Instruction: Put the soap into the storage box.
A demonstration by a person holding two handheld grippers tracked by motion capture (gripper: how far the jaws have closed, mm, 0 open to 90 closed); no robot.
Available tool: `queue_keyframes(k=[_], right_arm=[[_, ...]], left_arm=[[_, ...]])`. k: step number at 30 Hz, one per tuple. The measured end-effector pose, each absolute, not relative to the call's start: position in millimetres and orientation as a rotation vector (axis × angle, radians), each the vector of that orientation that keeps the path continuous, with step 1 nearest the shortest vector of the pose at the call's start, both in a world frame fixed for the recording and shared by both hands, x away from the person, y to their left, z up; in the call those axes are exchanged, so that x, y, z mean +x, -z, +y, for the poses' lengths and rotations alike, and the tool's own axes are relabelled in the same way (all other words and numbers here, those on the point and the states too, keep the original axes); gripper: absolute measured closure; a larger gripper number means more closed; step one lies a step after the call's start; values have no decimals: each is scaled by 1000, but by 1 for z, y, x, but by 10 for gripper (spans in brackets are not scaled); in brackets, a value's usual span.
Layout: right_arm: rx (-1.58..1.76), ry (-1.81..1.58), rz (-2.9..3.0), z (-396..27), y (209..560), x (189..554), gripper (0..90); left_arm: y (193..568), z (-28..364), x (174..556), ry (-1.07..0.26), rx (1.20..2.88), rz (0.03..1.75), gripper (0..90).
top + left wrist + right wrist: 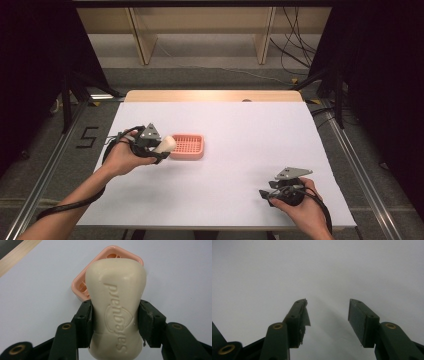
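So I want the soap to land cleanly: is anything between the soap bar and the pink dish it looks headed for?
Nothing visible. The left hand-held gripper holds the soap bar right at the near edge of the pink soap dish, whose slatted tray looks empty. The white table around it is bare; the right hand-held gripper sits far off.

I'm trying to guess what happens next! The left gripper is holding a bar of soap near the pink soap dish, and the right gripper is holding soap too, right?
Not quite. The left gripper does hold the bar of soap near the pink soap dish. But the right gripper holds nothing: the right gripper view shows its jaws open over the bare white table.
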State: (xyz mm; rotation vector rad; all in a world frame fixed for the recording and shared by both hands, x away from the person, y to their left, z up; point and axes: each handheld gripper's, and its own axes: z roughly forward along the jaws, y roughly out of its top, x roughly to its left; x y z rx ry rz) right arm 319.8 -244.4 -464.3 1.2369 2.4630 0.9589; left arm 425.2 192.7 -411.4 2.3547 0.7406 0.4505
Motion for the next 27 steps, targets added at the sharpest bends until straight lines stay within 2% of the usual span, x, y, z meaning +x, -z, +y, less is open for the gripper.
queue_keyframes(k=[27], right_arm=[[1209,-978,2452,-244,467,320,492]], left_arm=[[413,179,447,-481,2414,661,496]])
